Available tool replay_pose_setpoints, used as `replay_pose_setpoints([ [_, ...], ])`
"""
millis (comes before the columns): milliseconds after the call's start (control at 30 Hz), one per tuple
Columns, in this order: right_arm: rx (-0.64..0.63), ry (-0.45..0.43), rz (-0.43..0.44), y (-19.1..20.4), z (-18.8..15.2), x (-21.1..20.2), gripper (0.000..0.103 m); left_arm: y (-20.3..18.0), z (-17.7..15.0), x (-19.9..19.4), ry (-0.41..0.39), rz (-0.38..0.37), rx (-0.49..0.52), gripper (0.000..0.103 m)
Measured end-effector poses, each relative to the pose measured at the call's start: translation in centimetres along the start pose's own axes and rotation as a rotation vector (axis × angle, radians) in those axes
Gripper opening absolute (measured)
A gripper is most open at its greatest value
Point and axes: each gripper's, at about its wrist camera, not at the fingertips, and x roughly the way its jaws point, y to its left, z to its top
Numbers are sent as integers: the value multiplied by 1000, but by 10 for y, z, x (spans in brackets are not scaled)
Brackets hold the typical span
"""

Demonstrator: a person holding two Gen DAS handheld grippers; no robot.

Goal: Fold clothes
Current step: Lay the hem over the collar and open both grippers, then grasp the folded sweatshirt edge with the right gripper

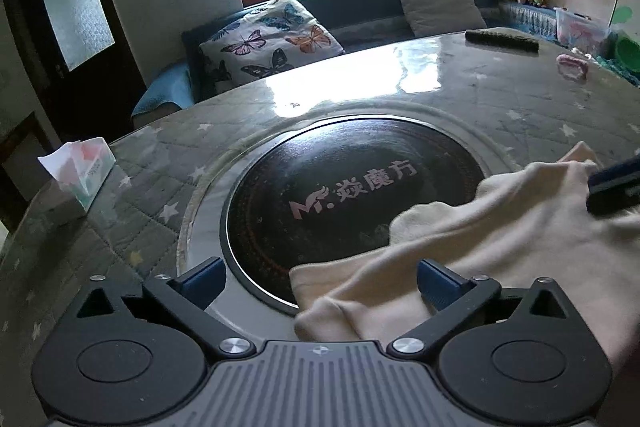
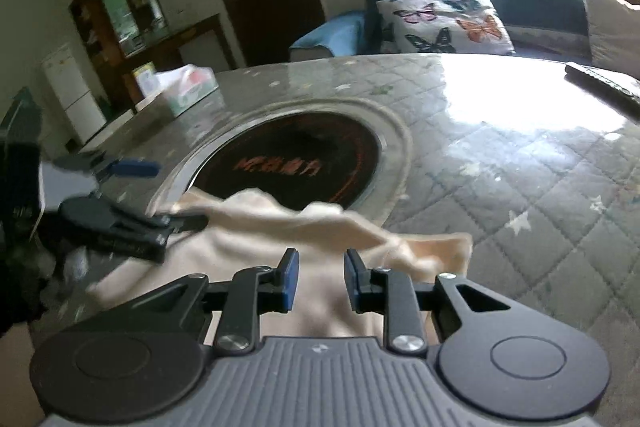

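A cream garment [image 1: 460,247] lies rumpled on the table, partly over the round black hotplate [image 1: 340,195]. My left gripper [image 1: 320,285] is wide open, with a folded edge of the garment lying between its blue fingers. The right gripper's tip [image 1: 616,187] shows at the right edge over the cloth. In the right wrist view my right gripper [image 2: 321,281] is open with a narrow gap, just above the cream garment [image 2: 280,227]. The left gripper [image 2: 132,195] shows at the left, open around the garment's edge.
The table [image 1: 500,99] has a quilted star-pattern cover under glass. A tissue box [image 1: 80,179] stands at its left edge. A dark remote [image 1: 502,41] and a pink object [image 1: 572,65] lie at the far side. A sofa with a butterfly pillow [image 1: 268,43] is behind.
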Motion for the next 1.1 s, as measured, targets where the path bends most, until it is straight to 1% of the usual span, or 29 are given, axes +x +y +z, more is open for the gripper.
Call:
replay_pose_setpoints([
  [133,2,21,-8,0,-17,-5,25,-3,-10,-10,-3,21,2,103],
  [200,32,23,-24,-7,-23,-7,24,-2,-14,-14,-3,32,-2,103],
  [267,63,11,-20,-13,-24,-12,24,1,-17,-19,-6,42,-17,103],
  [367,53,-19,-26,-8,-24,-24,30,3,-21,-33,-21,48,-38,103],
  [400,47,-27,-20,-5,-24,-28,34,3,-23,-38,-28,49,-43,103],
  [600,37,-38,45,12,-39,-43,37,2,-40,-58,-34,55,-71,103],
  [700,39,-23,49,14,-52,-44,39,2,-50,-57,-16,65,-77,103],
  [800,67,-10,40,6,-62,-44,40,4,-59,-55,9,74,-89,103],
  [900,86,-21,38,2,-66,-50,40,8,-64,-60,4,67,-116,103],
  [967,81,-31,31,2,-65,-56,43,11,-64,-66,-8,63,-137,103],
  [1000,79,-38,32,3,-65,-59,49,12,-65,-67,-11,63,-145,103],
  [1033,79,-40,33,3,-66,-60,52,14,-66,-68,-10,65,-152,103],
  [1100,82,-32,30,1,-68,-58,52,16,-69,-64,10,71,-158,103],
])
